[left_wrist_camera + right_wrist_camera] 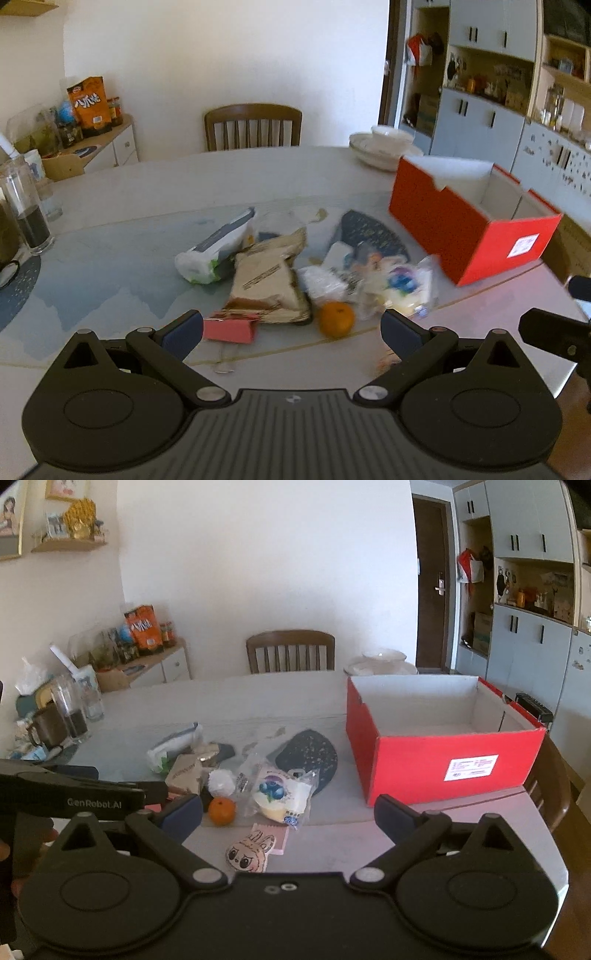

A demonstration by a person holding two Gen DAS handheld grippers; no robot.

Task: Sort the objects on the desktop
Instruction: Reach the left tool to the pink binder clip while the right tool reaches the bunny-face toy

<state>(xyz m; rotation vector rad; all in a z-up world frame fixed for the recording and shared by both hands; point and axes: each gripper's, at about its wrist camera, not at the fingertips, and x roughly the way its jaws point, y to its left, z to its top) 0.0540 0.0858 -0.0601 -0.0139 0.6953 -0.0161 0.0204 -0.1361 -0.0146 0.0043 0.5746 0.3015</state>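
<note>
On the table [122,206], far left, a glass jar [27,214] is seen standing well apart from the clutter. Left gripper [291,330] is held above the near edge, jaws spread wide, nothing between them. Just past its left finger a pink packet [231,330] lies, touching a brown paper wrapper [266,282]; a white wipes pack [214,251] rests behind that. An orange [336,319] sits just beside the wrapper, then a clear-bagged blueberry bun [280,795] against a dark mat [306,757]. Right gripper [288,818] is likewise spread, empty. Far right, the red box [443,764] stands open and is seen empty, well apart from the pile.

Risks, judged:
- Orange is round; it could be rolled off the near edge if nudged by a finger.
- Items are overlapped, so a neighbour could be dragged along when one is grabbed.
- Bun bag is slack film; it could slip out of a pinch or the bun be crushed.
- The two grippers are close together; a clash is likely if both go for the pile.

View differences: a cartoon-face charm [249,851] on a pink card is shown only by the right wrist view; it is hidden in the left view. The box floor is shown only there too. Pink packet is clear only in the left view.
</note>
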